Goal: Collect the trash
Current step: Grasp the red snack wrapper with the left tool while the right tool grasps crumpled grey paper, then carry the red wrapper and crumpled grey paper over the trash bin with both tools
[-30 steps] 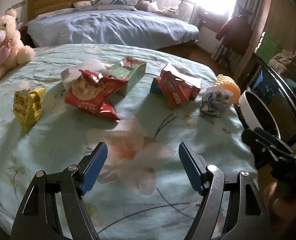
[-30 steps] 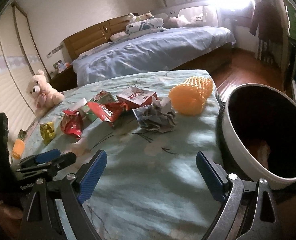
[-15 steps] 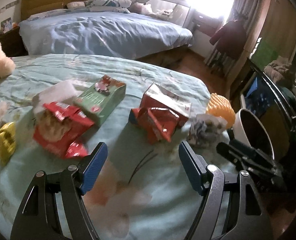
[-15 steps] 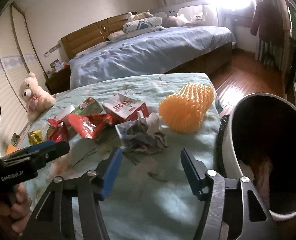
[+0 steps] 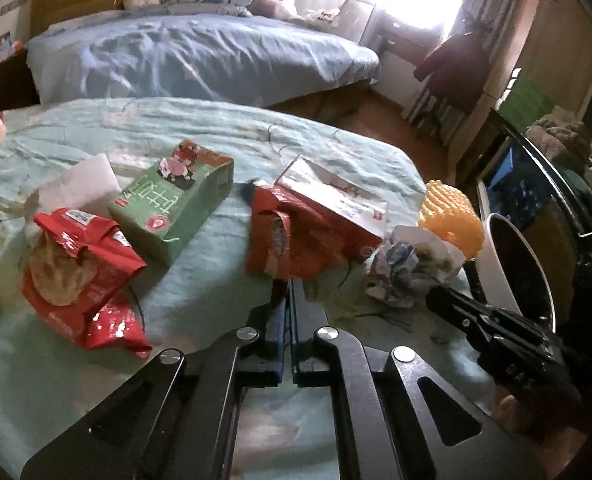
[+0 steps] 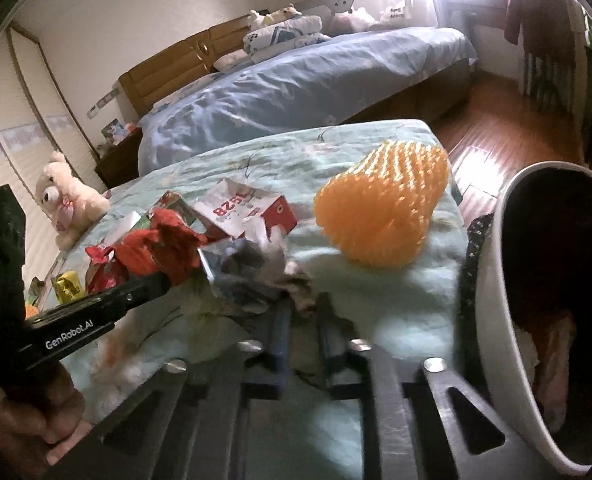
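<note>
Trash lies spread on the green flowery bedspread [image 5: 200, 280]. In the left wrist view, the left gripper [image 5: 289, 292] has its two blue fingers pressed together, clenched on the bottom edge of the torn orange-red wrapper [image 5: 284, 240]. Behind that wrapper sits a red and white carton [image 5: 335, 204]. To the left are a green box [image 5: 172, 208], a red snack bag [image 5: 80, 276] and a white paper [image 5: 80, 184]. To the right, a crumpled paper ball [image 5: 399, 272] lies just beside an orange foam net [image 5: 451, 220]. The white trash bin [image 5: 499, 264] stands at the bed's edge, and the right gripper's black body [image 5: 495, 328] pokes in there.

In the right wrist view, the right gripper [image 6: 301, 320] is closed nearly all the way on the crumpled paper ball [image 6: 252, 276]; it is blurry here. The orange foam net [image 6: 379, 216] sits near, on the bedspread [image 6: 375, 300]. The white trash bin [image 6: 495, 320] is at the right. The left gripper [image 6: 148, 284] reaches to the torn wrapper [image 6: 164, 252]. A teddy bear [image 6: 64, 196] sits far back.
</note>
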Available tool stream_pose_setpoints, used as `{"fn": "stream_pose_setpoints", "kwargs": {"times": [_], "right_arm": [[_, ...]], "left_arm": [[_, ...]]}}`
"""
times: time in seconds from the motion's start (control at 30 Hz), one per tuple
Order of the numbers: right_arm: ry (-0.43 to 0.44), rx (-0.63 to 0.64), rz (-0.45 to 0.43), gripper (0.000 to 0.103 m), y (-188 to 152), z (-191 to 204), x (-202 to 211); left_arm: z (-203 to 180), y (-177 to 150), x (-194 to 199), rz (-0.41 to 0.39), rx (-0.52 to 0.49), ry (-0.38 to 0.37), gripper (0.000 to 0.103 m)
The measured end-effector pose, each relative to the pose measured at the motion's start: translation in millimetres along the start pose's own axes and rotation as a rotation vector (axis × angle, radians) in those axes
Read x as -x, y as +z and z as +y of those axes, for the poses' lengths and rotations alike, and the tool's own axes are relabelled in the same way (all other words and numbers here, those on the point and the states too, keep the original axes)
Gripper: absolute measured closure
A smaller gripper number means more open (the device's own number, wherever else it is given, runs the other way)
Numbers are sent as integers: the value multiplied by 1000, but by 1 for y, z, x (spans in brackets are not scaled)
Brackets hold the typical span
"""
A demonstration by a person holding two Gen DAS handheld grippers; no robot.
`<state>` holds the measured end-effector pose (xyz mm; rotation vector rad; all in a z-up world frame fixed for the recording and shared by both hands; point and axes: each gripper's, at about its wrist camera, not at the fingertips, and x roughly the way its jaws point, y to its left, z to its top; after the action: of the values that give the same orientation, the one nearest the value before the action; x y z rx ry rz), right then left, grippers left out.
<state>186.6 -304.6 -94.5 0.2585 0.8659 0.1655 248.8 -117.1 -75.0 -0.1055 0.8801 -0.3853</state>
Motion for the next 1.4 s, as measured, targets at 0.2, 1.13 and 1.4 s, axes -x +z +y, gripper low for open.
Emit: {"fn": "stream_pose_setpoints", "kwargs": {"times": [0.2,1.13,1.4], "right_arm": [[13,-5,-19,95,-9,1,13],[-85,-78,-134,95,-35,-40,104],[-143,-116,-161,95,-44,-65,125]], "left_arm": [[0,-5,19,-37,-8,-18,102],[-95,-33,48,-17,-163,-199,102],[-124,-34,45,-1,-209,-232,102]]}}
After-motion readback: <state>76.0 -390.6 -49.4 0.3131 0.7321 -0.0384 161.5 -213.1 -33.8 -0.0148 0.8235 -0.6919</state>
